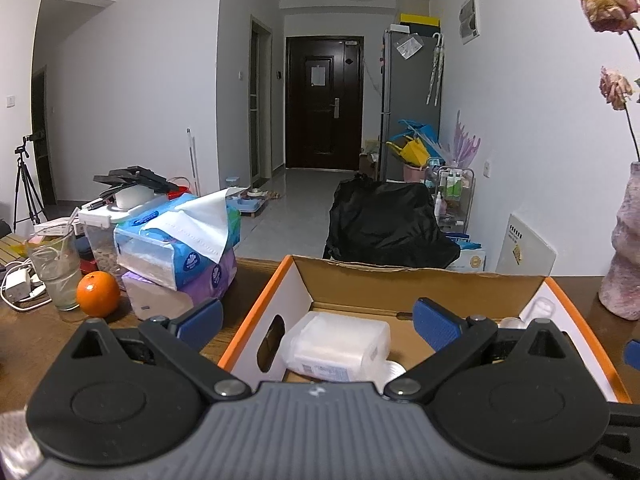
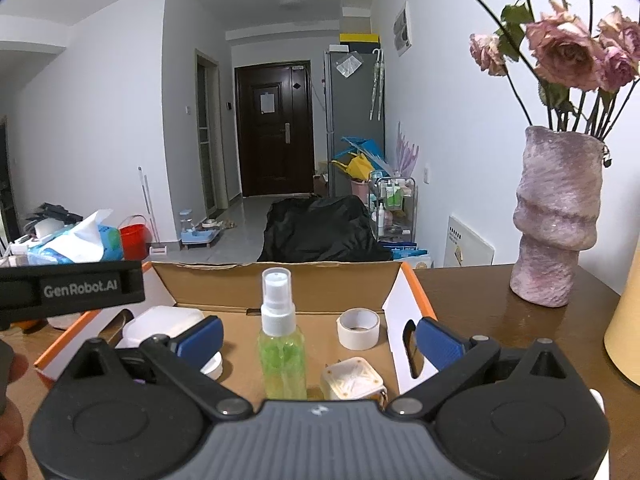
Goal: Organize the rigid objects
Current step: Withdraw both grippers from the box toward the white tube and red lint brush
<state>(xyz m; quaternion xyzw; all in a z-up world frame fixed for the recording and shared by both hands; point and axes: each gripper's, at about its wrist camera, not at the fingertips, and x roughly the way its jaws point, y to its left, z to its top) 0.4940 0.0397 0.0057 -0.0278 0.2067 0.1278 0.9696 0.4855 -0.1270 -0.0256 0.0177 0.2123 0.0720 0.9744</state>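
My right gripper point(image 2: 319, 332) and left gripper point(image 1: 319, 319) hover over the cardboard box point(image 2: 280, 280) — fingers wide, empty. A spray bottle point(image 2: 281, 344) stands upright inside it.

Left gripper point(image 1: 319, 318): jaws spread wide, holding nothing. Right gripper point(image 2: 319, 337): jaws spread wide, empty, level with its partner.

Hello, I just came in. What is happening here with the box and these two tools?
A person holds a two-finger tool in each hand over an open cardboard box on a wooden table, sorting small rigid things into it. Both the left tool and the right tool are open and hold nothing. Already in the box are a green spray bottle standing upright, a roll of tape, a white charger plug and a clear plastic container. An orange and tissue packs sit outside.
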